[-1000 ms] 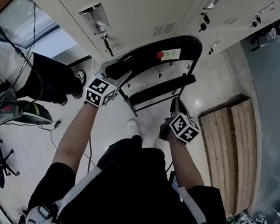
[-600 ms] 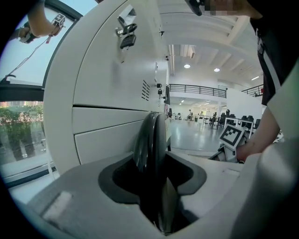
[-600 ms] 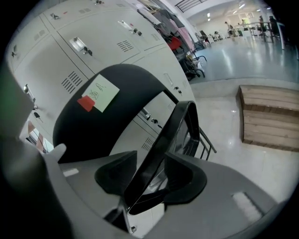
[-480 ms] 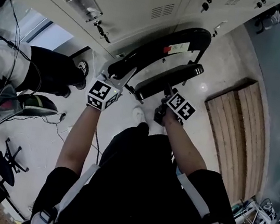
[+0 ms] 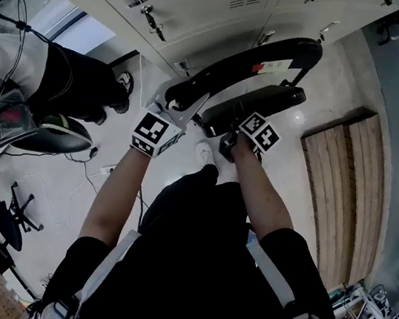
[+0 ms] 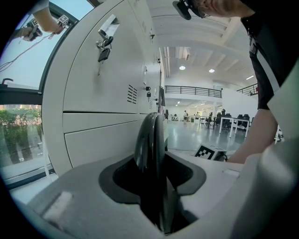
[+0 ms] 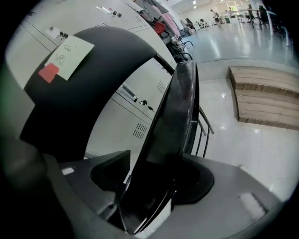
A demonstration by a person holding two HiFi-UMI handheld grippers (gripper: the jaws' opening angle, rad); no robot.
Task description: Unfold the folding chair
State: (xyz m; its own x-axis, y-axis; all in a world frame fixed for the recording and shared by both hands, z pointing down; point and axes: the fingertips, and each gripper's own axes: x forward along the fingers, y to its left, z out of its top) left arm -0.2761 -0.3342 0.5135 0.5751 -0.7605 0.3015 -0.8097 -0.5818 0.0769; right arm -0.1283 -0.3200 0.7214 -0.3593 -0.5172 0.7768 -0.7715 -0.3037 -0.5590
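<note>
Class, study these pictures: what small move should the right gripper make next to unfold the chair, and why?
Probably close the right gripper on the seat: its jaws, just opened, straddle the seat's edge without pressing, while the left gripper, jaws just closing, clamps the backrest.

pale lockers [image 5: 209,6], window [image 6: 21,70] alongside, glossy light floor [image 5: 324,85], low wooden platform [image 5: 345,186]

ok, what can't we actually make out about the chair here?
- Chair feet: head view, hidden under the seat and behind the person; out of frame in both gripper views.
- Writing on the backrest note: too small in head view, blurred in right gripper view.
</note>
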